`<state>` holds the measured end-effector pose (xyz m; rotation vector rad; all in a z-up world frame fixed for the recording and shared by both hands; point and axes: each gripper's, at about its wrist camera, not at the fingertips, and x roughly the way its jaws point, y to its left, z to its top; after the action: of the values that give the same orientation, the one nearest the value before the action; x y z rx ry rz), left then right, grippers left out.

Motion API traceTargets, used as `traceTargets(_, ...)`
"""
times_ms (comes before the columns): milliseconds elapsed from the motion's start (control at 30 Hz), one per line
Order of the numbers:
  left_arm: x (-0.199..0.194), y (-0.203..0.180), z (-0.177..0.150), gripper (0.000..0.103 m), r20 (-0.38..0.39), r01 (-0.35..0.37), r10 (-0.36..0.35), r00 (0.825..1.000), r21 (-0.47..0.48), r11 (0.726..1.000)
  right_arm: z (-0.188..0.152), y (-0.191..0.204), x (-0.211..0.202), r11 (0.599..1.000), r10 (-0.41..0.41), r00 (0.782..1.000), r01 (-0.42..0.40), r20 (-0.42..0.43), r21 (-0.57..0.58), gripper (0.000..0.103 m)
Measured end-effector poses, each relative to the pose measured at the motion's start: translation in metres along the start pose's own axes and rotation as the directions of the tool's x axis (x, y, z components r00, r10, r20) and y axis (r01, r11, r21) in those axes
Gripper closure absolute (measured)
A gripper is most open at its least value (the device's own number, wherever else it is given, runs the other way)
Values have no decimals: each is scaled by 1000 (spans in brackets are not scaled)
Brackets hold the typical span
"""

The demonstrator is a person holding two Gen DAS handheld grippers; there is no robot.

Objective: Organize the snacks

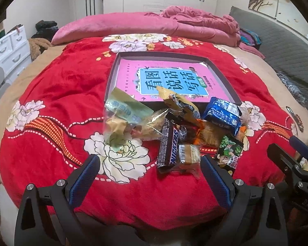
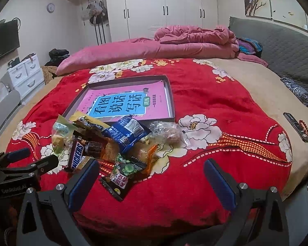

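Observation:
A pile of snacks lies on the red flowered blanket in front of a shallow dark box that holds a pink book. The pile has a Snickers bar, a blue packet, a green clear bag, a black-green packet and a small wrapped cake. My left gripper is open just short of the Snickers bar, nothing between its fingers. My right gripper is open near the black-green packet. The Snickers bar and blue packet lie further left.
A rumpled pink quilt lies at the back of the bed, with a grey headboard to the right. White drawers stand at the left. A dark flat object and beads rest on the right edge. White wardrobes fill the back wall.

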<state>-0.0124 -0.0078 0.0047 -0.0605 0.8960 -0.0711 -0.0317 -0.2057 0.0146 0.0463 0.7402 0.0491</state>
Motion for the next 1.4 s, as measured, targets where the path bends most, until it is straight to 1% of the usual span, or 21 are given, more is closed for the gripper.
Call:
traceTargets(800,-3,-3,-2,5,0,19,-19,1000,17,1000,1,-3,0,1000,-7,1000,7,-2,13,0)
traceTargets(1067,-4,-7,-2,5,-5,36,-36,999,29,999,1,-4,0,1000,-5,1000,5,-6,23,0)
traceTargets(1400,-2,-5,-2,5,-11,36,-36,999,23,999,0,-4,1,1000,1,1000,-1,-7,24,0)
